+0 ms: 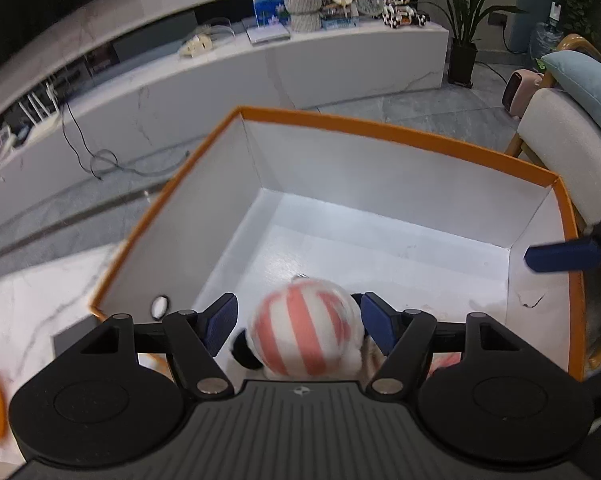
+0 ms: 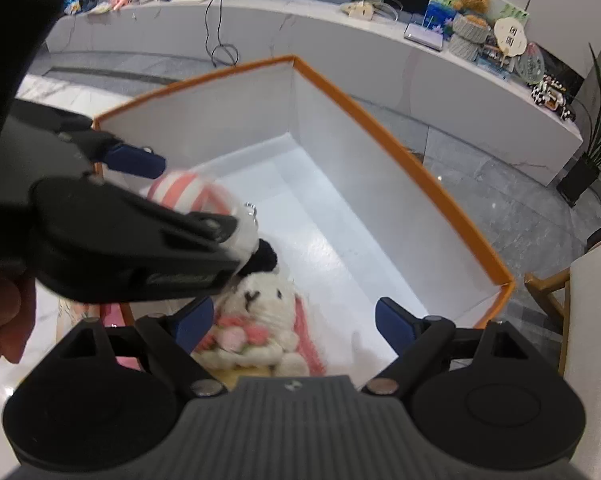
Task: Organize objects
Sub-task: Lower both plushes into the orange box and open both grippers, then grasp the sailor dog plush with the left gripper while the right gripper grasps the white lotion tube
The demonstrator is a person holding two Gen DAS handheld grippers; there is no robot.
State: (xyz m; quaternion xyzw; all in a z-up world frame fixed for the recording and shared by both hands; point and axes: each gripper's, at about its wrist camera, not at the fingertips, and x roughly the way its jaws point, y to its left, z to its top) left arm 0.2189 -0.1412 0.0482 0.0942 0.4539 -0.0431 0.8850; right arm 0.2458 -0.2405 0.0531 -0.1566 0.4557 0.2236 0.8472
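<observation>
Over the orange-rimmed box (image 1: 380, 128), the left hand-held gripper (image 1: 298, 322) flanks a striped plush (image 1: 306, 330), its grip unclear; the right hand-held gripper (image 2: 294, 320) gapes above a white bunny (image 2: 260, 304).

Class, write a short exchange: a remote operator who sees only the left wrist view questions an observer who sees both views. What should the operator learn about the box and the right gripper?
Operator: I see a striped toy between the fingers of the left gripper. Is anything beneath it?
Observer: Yes. A white plush animal with pink flowers on its front lies on the floor of the box, in the near corner.
Operator: I see only one blue finger of the right gripper. Does it hold anything?
Observer: No. Its fingers are spread wide above that plush animal and grip nothing.
</observation>
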